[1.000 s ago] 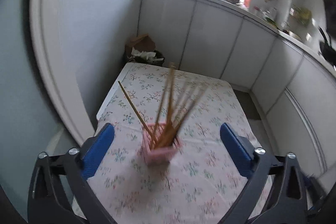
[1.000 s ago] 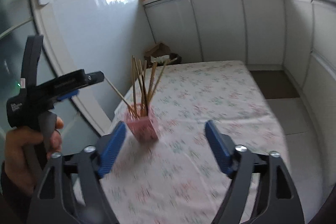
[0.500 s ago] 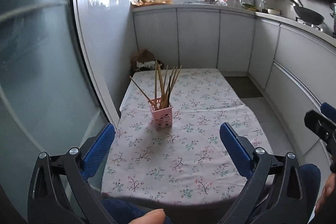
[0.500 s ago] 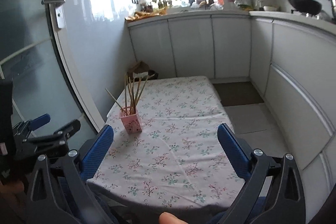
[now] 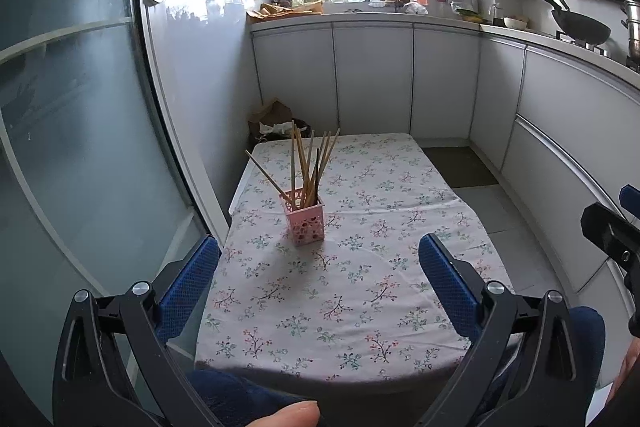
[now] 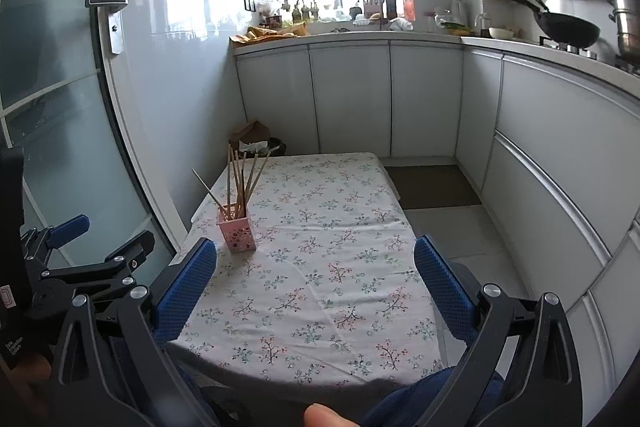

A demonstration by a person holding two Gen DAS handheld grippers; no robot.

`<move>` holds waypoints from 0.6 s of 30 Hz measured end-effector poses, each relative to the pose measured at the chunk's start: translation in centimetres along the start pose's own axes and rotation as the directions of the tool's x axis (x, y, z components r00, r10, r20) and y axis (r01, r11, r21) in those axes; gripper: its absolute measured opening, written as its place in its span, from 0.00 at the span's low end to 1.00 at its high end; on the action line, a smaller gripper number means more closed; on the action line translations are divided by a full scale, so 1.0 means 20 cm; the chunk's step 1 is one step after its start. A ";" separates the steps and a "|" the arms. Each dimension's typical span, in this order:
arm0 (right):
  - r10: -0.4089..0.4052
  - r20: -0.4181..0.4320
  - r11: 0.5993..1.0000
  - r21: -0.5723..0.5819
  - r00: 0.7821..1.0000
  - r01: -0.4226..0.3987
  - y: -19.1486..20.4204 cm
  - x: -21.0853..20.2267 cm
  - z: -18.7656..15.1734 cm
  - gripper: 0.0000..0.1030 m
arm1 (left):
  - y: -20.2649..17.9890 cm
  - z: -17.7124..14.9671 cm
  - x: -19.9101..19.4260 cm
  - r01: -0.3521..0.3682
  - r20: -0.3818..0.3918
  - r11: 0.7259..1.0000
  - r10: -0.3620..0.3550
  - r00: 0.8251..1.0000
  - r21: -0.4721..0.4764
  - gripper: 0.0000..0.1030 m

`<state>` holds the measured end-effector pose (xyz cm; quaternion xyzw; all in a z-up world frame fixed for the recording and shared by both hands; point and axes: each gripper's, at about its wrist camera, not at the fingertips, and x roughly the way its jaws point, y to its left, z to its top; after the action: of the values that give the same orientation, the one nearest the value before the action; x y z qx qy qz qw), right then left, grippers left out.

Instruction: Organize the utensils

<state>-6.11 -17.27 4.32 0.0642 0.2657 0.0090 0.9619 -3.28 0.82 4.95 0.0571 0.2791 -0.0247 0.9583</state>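
A pink perforated holder (image 5: 305, 218) stands upright on the floral tablecloth (image 5: 360, 267), left of the table's middle. Several wooden chopsticks (image 5: 308, 167) stand in it, fanned out. It also shows in the right wrist view (image 6: 236, 229) with the chopsticks (image 6: 240, 183). My left gripper (image 5: 318, 275) is open and empty, held back near the table's front edge, well short of the holder. My right gripper (image 6: 314, 275) is open and empty, also at the front edge, to the right of the holder. The left gripper's body (image 6: 80, 267) shows at the left of the right wrist view.
A glass sliding door (image 5: 80, 147) runs along the left of the table. White cabinets (image 5: 372, 79) stand behind and to the right. A brown bag and bin (image 5: 272, 119) sit on the floor behind the table. A wok (image 5: 580, 27) sits on the right counter.
Both grippers have pulled back from close over the holder to the table's front edge and levelled out. The holder and chopsticks stay in place.
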 end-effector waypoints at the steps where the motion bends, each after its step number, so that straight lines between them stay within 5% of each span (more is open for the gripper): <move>1: -0.006 -0.003 1.000 0.002 1.000 0.006 0.00 0.00 0.00 0.94 | 0.00 0.00 0.00 0.001 -0.001 1.000 -0.001 1.000 -0.001 0.93; 18: -0.046 -0.034 0.999 0.004 0.998 0.046 0.00 0.07 -0.03 0.94 | -0.01 0.00 0.04 -0.018 -0.017 1.000 0.018 1.000 -0.002 0.93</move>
<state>-5.23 -17.16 3.17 0.0600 0.2833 -0.0126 0.9571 -2.61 0.64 4.59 0.0586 0.2868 -0.0152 0.9561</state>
